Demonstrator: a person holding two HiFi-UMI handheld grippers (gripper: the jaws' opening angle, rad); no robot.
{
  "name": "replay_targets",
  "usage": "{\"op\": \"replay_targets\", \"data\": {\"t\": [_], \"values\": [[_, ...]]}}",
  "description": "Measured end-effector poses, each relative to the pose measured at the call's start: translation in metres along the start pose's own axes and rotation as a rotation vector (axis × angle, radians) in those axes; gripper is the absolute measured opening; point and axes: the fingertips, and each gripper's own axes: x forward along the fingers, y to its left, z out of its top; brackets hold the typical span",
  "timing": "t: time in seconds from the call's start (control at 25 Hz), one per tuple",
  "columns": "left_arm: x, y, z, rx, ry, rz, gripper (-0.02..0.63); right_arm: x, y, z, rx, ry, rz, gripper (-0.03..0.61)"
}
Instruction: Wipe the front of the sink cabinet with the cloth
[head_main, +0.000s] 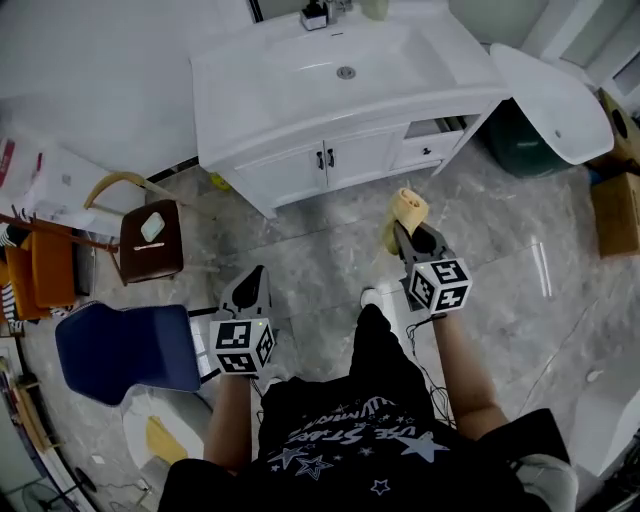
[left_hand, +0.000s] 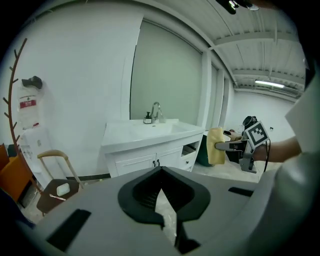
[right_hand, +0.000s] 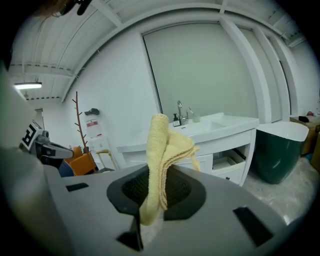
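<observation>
The white sink cabinet (head_main: 330, 160) stands ahead of me, its two doors closed behind dark handles; it also shows in the left gripper view (left_hand: 150, 157) and the right gripper view (right_hand: 220, 150). My right gripper (head_main: 415, 235) is shut on a folded yellow cloth (head_main: 407, 208), held in the air a short way in front of the cabinet. The cloth (right_hand: 160, 150) sticks up from between the jaws. My left gripper (head_main: 250, 280) hangs lower and to the left over the floor, shut with nothing in it (left_hand: 162, 200). From that side I see the cloth (left_hand: 216, 145) too.
A drawer (head_main: 435, 128) at the cabinet's right end stands partly open. A dark green tub (head_main: 525, 140) with a white lid (head_main: 555, 100) is right of the cabinet, with cardboard boxes (head_main: 615, 200) beyond. A brown stool (head_main: 152, 240), a blue chair (head_main: 125, 350) and an orange chair (head_main: 50, 270) are to the left.
</observation>
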Motion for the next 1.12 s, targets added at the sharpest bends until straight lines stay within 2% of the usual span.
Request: {"op": "replay_targets", "data": {"t": [0.16, 0.36, 0.56, 0.76, 1.12], "values": [[0.049, -0.014, 0.023, -0.035, 0.023, 0.07, 0.015, 0.043, -0.062, 0.009, -0.004, 0.066, 0.045, 0.061], [0.096, -0.011, 0.019, -0.075, 0.057, 0.111, 0.015, 0.091, -0.093, 0.002, -0.022, 0.108, 0.081, 0.061], [0.129, -0.012, -0.011, -0.107, 0.093, 0.093, 0.015, 0.108, -0.098, -0.034, -0.001, 0.159, 0.088, 0.061], [0.167, -0.01, -0.051, -0.104, 0.051, 0.046, 0.015, 0.13, -0.103, -0.084, -0.051, 0.18, 0.086, 0.061], [0.24, 0.01, -0.127, -0.079, -0.076, 0.033, 0.015, 0.194, -0.138, -0.146, -0.124, 0.03, 0.075, 0.061]]}}
